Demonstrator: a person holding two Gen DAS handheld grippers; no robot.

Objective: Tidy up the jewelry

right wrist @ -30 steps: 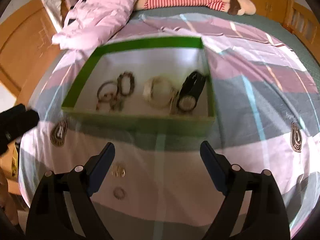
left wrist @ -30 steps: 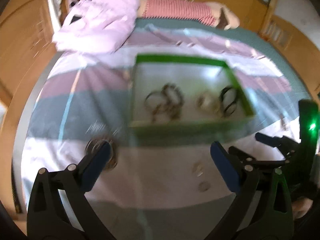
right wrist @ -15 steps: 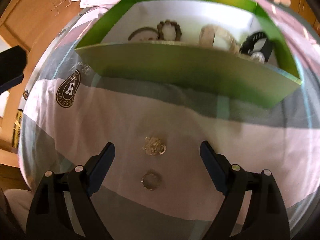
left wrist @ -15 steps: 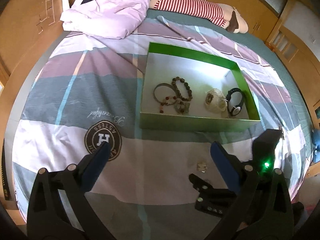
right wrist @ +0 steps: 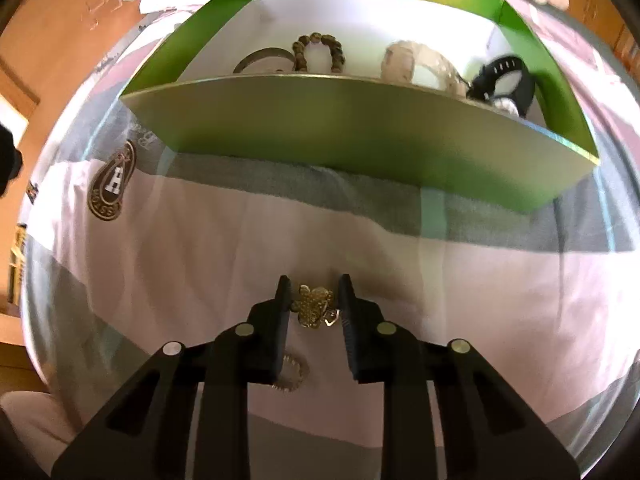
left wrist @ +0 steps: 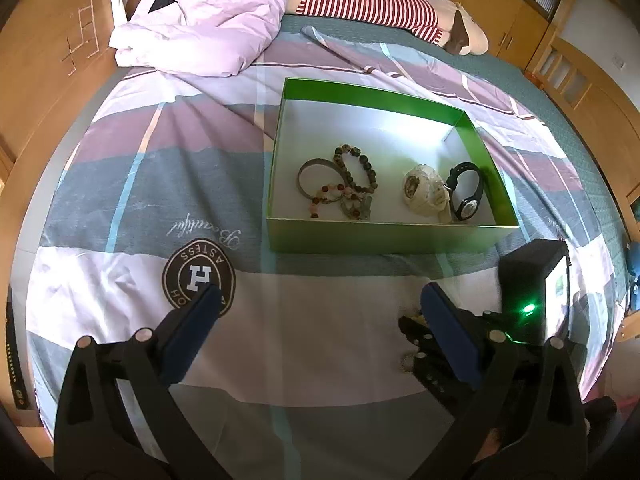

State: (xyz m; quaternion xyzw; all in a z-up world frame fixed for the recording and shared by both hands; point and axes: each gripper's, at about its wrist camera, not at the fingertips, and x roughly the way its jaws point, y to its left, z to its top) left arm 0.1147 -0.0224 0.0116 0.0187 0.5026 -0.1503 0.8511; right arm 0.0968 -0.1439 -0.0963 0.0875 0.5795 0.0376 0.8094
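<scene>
A green box (left wrist: 384,236) on the bed holds bracelets (left wrist: 344,184), a cream watch (left wrist: 424,194) and a black watch (left wrist: 464,192); it also shows in the right wrist view (right wrist: 360,128). My right gripper (right wrist: 313,300) is low on the sheet, its jaws closed around a gold brooch (right wrist: 314,306) that touches both pads. A small silver ring (right wrist: 291,372) lies on the sheet just behind the left finger. My left gripper (left wrist: 320,312) is open and empty above the sheet, in front of the box. The right gripper's body (left wrist: 528,292) shows at its right.
The striped bedsheet (left wrist: 160,184) carries a round brown logo patch (left wrist: 199,276). A lilac duvet (left wrist: 208,12) and a striped plush toy (left wrist: 380,4) lie at the head of the bed. Wooden furniture (left wrist: 44,60) surrounds the bed.
My right gripper has dropped to the sheet in front of the box and closed its wide-open jaws around the gold brooch. The left gripper has stayed open and has risen and steadied.
</scene>
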